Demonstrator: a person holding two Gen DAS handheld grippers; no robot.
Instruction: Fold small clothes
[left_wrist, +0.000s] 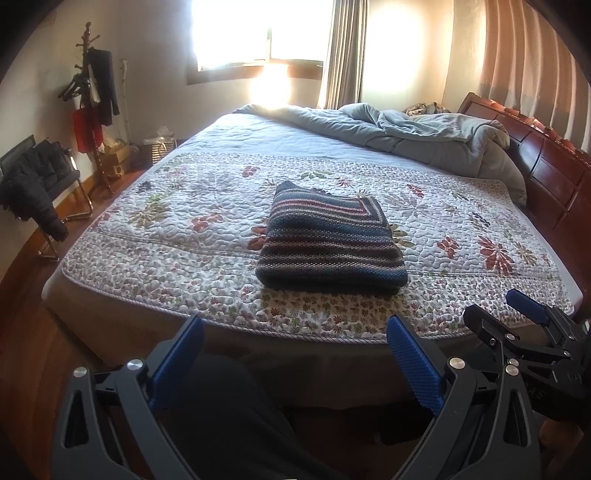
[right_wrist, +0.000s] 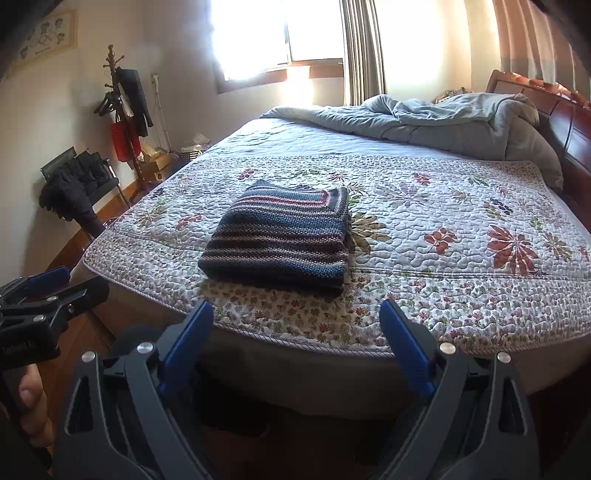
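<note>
A big bed fills the room, with a bright window at 12 o'clock and a coat rack at 10 o'clock.

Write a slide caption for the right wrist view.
Folded striped knit lies on the floral quilt; right tool open, short of the bed.

Hard daylight pours through the window, blown out white and glaring on the wall beside it. The bedspread stays sharp, the foreground dim, and fisheye bends every edge into dark corners.
</note>
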